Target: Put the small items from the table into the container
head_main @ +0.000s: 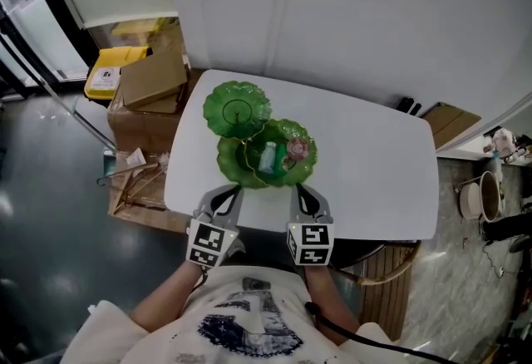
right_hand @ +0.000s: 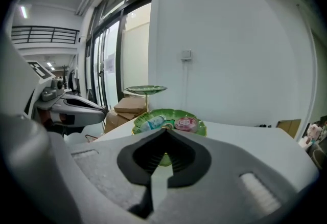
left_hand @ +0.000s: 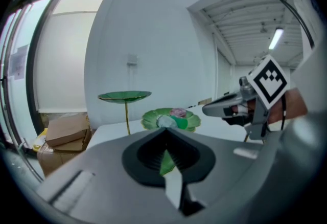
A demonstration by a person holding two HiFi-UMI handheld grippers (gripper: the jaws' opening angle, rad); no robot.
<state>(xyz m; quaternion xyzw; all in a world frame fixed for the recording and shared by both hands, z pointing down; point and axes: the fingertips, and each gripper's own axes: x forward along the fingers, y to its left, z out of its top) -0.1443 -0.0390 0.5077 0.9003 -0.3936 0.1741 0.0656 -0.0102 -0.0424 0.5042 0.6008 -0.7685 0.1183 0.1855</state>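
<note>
While poised at the worktop edge before the green dish: left gripper, right gripper, fingers pressed together, empty; labels on items unreadable.

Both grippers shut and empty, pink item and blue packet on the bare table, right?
No: the head view shows the pink item and blue packet in the green leaf dish, not on the table. The left gripper and right gripper are shut and empty.

White table, white wall too. Green dishes, dark-veined. Pink disc and pale teal packet in there. Brown cartons off left, yellow box behind. Dark grey floor, glossy. Shirt white with navy print.
</note>
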